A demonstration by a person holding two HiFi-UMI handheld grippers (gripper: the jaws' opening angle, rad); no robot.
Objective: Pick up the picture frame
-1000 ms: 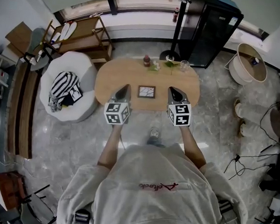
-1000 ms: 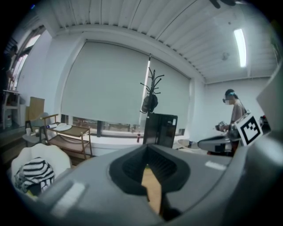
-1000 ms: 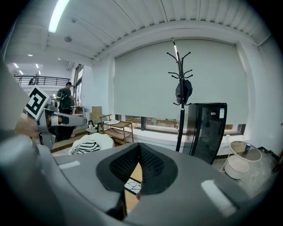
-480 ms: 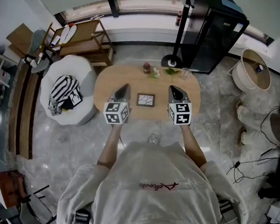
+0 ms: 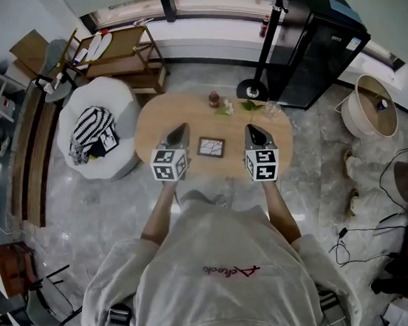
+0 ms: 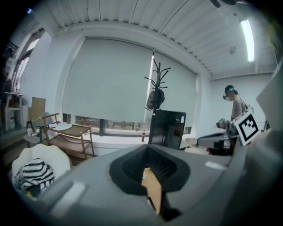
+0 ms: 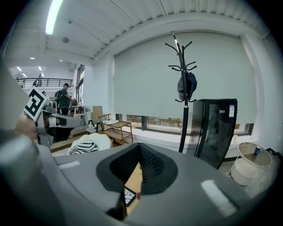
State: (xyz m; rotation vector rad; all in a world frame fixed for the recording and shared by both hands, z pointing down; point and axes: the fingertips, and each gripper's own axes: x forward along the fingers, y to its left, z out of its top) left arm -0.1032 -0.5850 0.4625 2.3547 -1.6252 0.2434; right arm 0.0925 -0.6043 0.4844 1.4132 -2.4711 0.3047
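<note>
A small dark picture frame (image 5: 211, 147) with a pale cracked-pattern picture lies flat near the middle of the oval wooden table (image 5: 158, 116). My left gripper (image 5: 181, 127) hovers over the table just left of the frame, jaws shut and empty. Level with it, my right gripper (image 5: 253, 130) hangs just right of the frame, also shut with nothing held. Through the slit under my right gripper (image 7: 139, 146) a corner of the picture frame (image 7: 129, 195) shows low down. My left gripper (image 6: 148, 149) shows only tabletop through its slit.
A red bottle (image 5: 214, 98), greenery (image 5: 248, 105) and a glass (image 5: 271, 108) stand at the table's far edge. A white pouf (image 5: 117, 103) with striped cloth sits to the left. A coat stand (image 5: 256, 85), black cabinet (image 5: 318, 52) and round basket (image 5: 376, 105) lie beyond.
The person has stepped toward the table, so the table and frame now sit closer and the frame lies between the two gripper tips. Both grippers stayed shut.
</note>
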